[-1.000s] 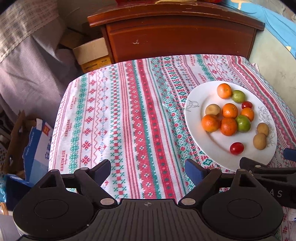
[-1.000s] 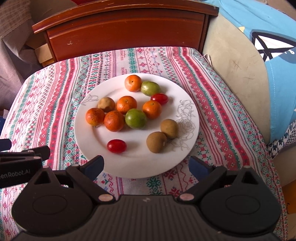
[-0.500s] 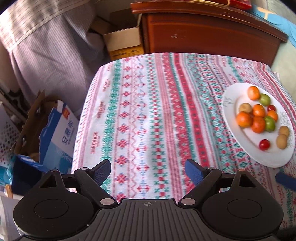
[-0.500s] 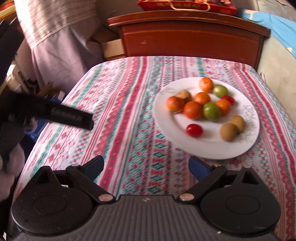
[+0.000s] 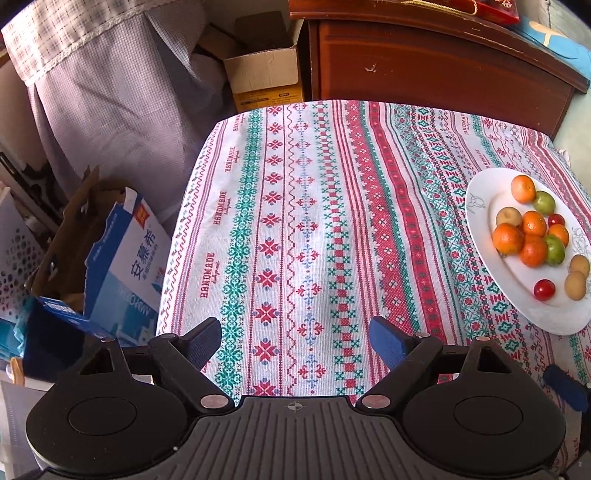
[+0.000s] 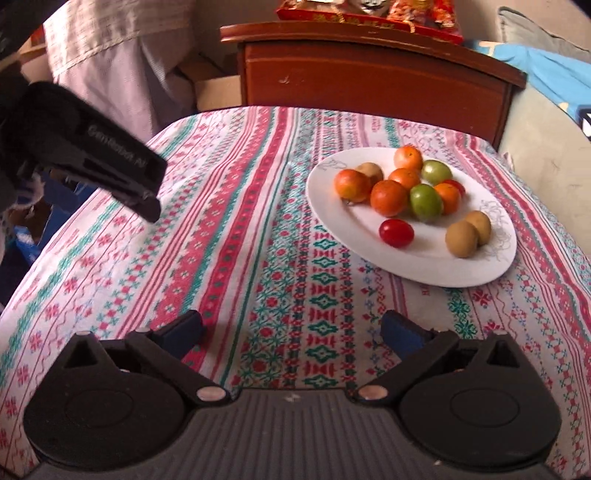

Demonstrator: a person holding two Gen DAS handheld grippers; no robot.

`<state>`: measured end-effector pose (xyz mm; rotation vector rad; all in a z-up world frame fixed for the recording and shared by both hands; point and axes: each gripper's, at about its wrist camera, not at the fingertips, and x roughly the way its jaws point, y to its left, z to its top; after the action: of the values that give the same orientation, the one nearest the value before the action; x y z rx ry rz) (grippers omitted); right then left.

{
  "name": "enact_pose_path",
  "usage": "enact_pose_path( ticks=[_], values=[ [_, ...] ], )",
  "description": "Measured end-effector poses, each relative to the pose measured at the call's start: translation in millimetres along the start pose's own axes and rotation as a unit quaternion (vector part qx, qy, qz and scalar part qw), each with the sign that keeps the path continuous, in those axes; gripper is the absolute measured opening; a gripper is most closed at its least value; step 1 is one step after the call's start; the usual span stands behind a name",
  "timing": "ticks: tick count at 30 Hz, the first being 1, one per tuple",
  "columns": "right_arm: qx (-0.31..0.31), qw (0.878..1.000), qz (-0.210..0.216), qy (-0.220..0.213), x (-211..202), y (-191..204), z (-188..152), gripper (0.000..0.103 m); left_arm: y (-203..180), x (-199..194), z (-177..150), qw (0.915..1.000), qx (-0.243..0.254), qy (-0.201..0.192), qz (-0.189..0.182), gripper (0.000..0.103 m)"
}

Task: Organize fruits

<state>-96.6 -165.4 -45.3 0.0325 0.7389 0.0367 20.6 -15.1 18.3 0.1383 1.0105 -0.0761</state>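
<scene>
A white plate (image 6: pixel 354 229) on the patterned tablecloth (image 6: pixel 236 236) carries several oranges (image 6: pixel 388 198), two green fruits (image 6: pixel 425 202), brown fruits (image 6: pixel 461 239) and small red tomatoes (image 6: pixel 396 232). In the left wrist view the same plate (image 5: pixel 517 295) lies at the far right. My left gripper (image 5: pixel 295 338) is open over bare cloth, well left of the plate, nothing between its fingers. My right gripper (image 6: pixel 291 330) hovers over the cloth in front of the plate; its jaws are opening and hold nothing. The left gripper's body (image 6: pixel 92 155) shows at the left of the right wrist view.
A dark wooden cabinet (image 6: pixel 373 77) stands behind the table, with a red box (image 6: pixel 369 11) on top. Cardboard boxes (image 5: pixel 266 74) and a blue carton (image 5: pixel 122 266) sit on the floor left of the table. A draped checked cloth (image 5: pixel 103 92) hangs at left, blue bedding (image 6: pixel 546 70) at right.
Both grippers swung left and drew back from the plate, which now sits farther right in both views. The left gripper's body has come into the right wrist view.
</scene>
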Motion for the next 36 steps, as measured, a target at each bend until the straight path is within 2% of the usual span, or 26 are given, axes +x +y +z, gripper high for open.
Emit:
enact_pose_path(
  ticks=[5,22,36],
  values=[
    [0.004,1.0,-0.015,-0.024,6.8,-2.6,1.7,0.103,1.0,3.1,-1.2,1.0,-0.002,0.003,-0.004,0.089],
    [0.006,1.0,-0.013,-0.026,9.3,-5.6,4.8,0.103,6.9,9.4,-7.3,0.9998,-0.007,0.014,-0.009,0.089],
    [0.006,1.0,-0.013,-0.026,9.2,-6.0,4.5,0.103,14.3,26.0,-10.4,0.9997,-0.011,0.021,0.001,0.089]
  ],
)
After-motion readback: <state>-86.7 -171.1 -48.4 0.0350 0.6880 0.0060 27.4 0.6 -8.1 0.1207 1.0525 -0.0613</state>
